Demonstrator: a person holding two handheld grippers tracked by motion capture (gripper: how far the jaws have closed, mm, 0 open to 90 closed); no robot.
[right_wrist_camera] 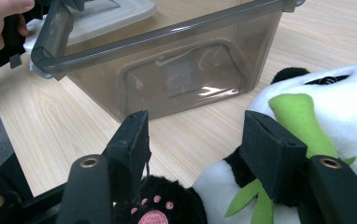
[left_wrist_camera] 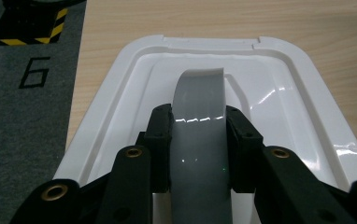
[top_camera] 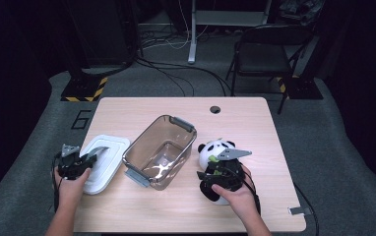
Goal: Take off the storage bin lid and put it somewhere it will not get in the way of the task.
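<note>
The left hand-held gripper [left_wrist_camera: 199, 135] grasps the lid's [left_wrist_camera: 284, 93] grey handle [left_wrist_camera: 199, 140]; the right hand-held gripper [right_wrist_camera: 195, 140] (released) straddles the panda [top_camera: 215, 153] at the box's [top_camera: 159, 150] 3 o'clock, likely to lift it.

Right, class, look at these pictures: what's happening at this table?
A person works with a gripper in each hand. The left gripper is shut on the grey handle of a white lid lying on the table. The right gripper sits over a panda plush toy, jaws partly open. Between them stands a clear storage box, uncovered and empty.
</note>
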